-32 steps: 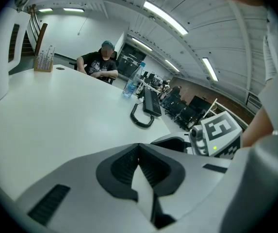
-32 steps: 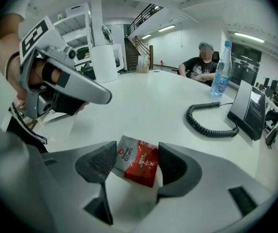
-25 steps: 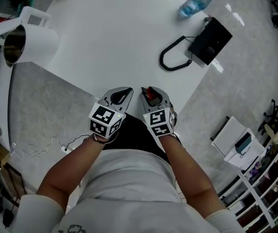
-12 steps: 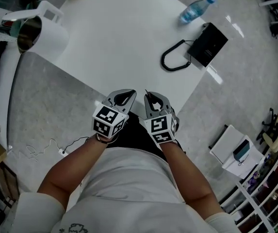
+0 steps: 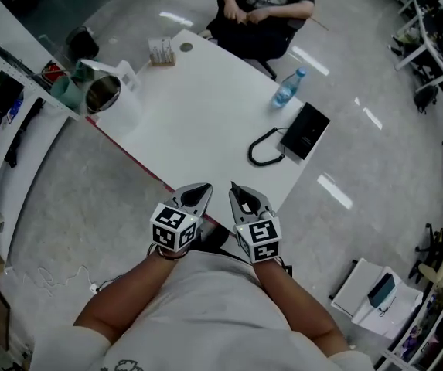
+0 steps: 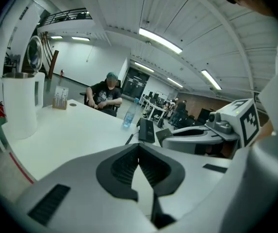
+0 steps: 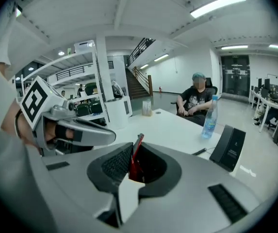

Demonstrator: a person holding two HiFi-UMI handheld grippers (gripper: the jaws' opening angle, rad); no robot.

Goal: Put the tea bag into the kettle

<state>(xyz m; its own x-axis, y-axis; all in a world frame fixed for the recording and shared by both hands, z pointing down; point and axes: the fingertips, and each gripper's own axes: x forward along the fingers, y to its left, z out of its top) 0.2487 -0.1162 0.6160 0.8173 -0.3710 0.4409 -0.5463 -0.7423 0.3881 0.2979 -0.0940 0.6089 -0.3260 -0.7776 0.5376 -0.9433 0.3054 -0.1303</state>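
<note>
The right gripper (image 5: 240, 195) held its jaws clenched on the red tea bag (image 7: 134, 160). The left gripper (image 5: 200, 193) held its jaws closed together. The white kettle (image 5: 111, 97) stood well apart on the table (image 5: 213, 110).

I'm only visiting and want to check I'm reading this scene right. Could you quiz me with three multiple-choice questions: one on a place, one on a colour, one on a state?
1. Where does the white kettle stand?
A) on the floor
B) at the left corner of the table
C) on a chair

2. What colour is the tea bag in the right gripper?
A) red
B) green
C) blue

3. How do the jaws of the left gripper stand?
A) wide apart
B) closed on a spoon
C) together, with nothing between them

Answers:
1 B: the head view shows the kettle on the tabletop at its left corner.
2 A: the right gripper view shows a red packet pinched between the pads.
3 C: the left gripper view shows the pads meeting with nothing between them.
</note>
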